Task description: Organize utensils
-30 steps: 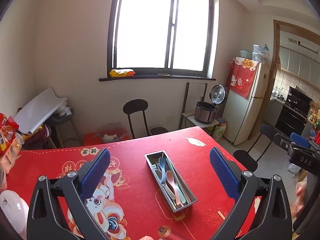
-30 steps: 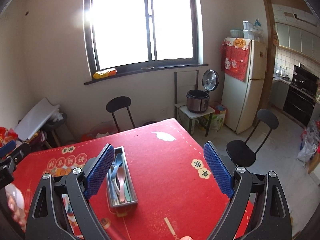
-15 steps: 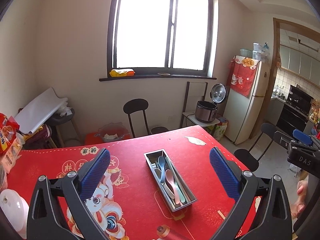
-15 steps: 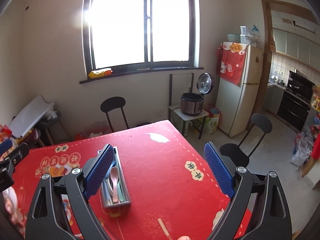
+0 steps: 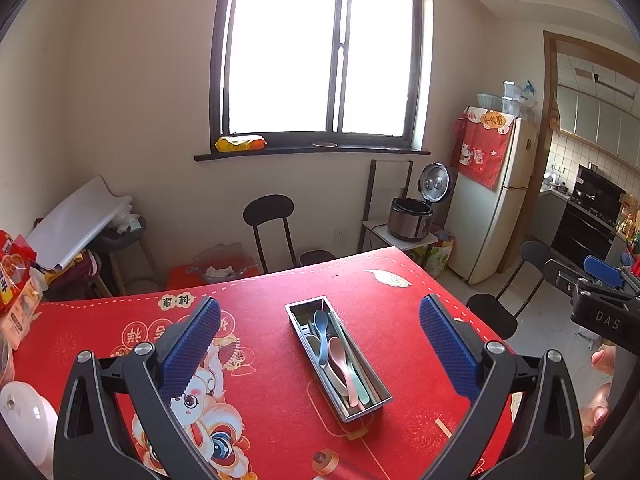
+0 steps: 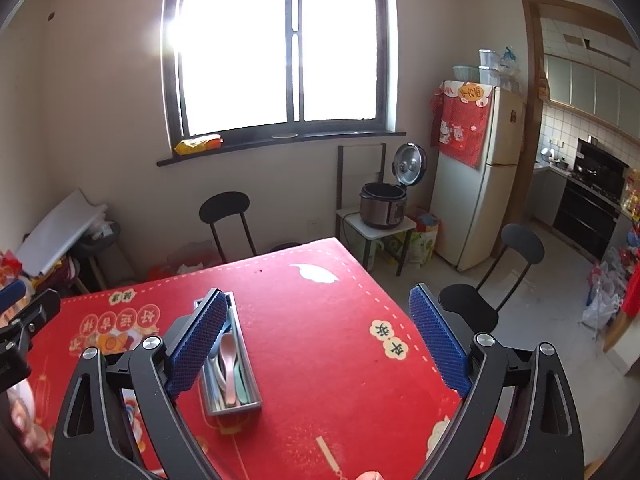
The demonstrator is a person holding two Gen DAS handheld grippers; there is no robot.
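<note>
Change: both tools have been raised and drawn back slightly over the last second; in the right wrist view more floor and room is taken in, and the tray is seen farther down the tabletop.
Left tool (image 5: 320, 344): held above the tabletop with its blue pads spread wide; nothing is gripped between them.
Right tool (image 6: 316, 340): likewise released, pads far apart, nothing held; its body is also seen at the right edge of the left wrist view (image 5: 596, 304).
Tray (image 5: 296, 312): a long metal box resting on the tabletop, well below and between the left tool's pads; in the right wrist view (image 6: 250, 364) it is partly covered by the left-hand pad.
Spoons: a blue spoon (image 5: 320, 322), a pink spoon (image 5: 338, 354) and a green one (image 5: 358, 384) are laid lengthwise inside the tray, overlapping.
Tabletop (image 5: 400, 320): covered by a red cloth printed with a cartoon lion and gold characters.
Roll (image 5: 336, 464): a red cylinder lying near the front edge, apart from the tray.
Chair (image 5: 270, 220): set beyond the far edge of the tabletop.
</note>
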